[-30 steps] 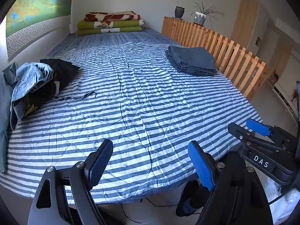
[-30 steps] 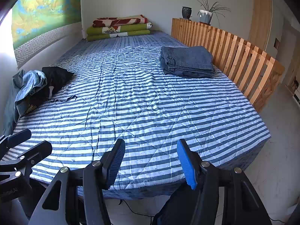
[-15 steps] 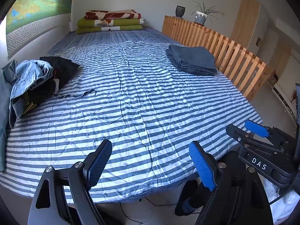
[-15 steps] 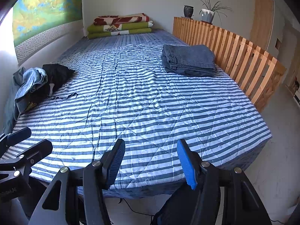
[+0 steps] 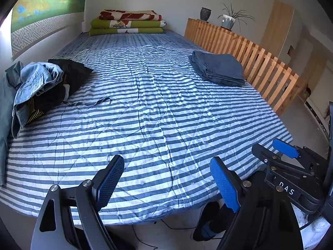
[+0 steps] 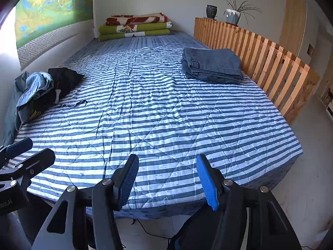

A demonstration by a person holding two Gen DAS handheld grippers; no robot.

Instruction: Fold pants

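A heap of unfolded clothes (image 5: 39, 89) (image 6: 39, 91), light denim over black fabric, lies at the left edge of the striped bed (image 5: 158, 120) (image 6: 158, 114). A stack of folded blue-grey pants (image 5: 218, 67) (image 6: 212, 64) rests at the far right by the wooden slat rail. My left gripper (image 5: 166, 179) hovers open over the bed's near edge with nothing between its blue pads. My right gripper (image 6: 166, 179) is also open and empty above the near edge; it also shows at the right in the left wrist view (image 5: 276, 152).
A wooden slat rail (image 5: 249, 54) (image 6: 266, 60) runs along the bed's right side, with a vase and a potted plant (image 6: 233, 14) on top. Folded green and red blankets (image 5: 127, 24) (image 6: 135, 27) lie at the head. Dark shoes (image 5: 210, 220) and a cable sit on the floor below.
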